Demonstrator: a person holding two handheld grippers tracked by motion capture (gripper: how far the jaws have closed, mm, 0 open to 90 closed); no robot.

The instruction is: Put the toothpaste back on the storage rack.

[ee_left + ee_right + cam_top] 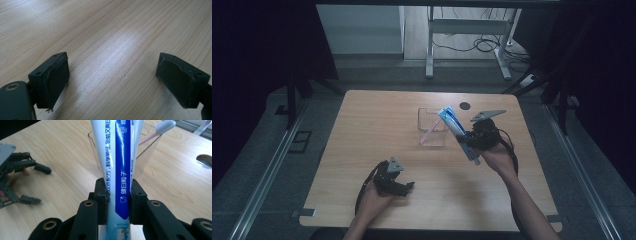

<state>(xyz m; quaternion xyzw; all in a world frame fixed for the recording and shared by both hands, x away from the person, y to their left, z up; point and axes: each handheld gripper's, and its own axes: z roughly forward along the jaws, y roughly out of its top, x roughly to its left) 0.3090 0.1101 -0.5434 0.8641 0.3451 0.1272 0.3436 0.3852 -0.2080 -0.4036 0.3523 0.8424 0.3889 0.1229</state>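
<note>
The tube (pixel 120 170) stood pinched between the right gripper's (pixel 117 202) jaws, its long end running toward twelve o'clock in that gripper's view, over the clear cup (pixel 432 127). A pink toothbrush (pixel 160 130) leaned in the cup at one o'clock. On the table (pixel 362 130), the left gripper (pixel 401 186) rested spread wide, at seven o'clock from the cup.

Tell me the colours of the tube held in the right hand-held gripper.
The tube is white with a blue band of white lettering; the right gripper view shows it best.
</note>
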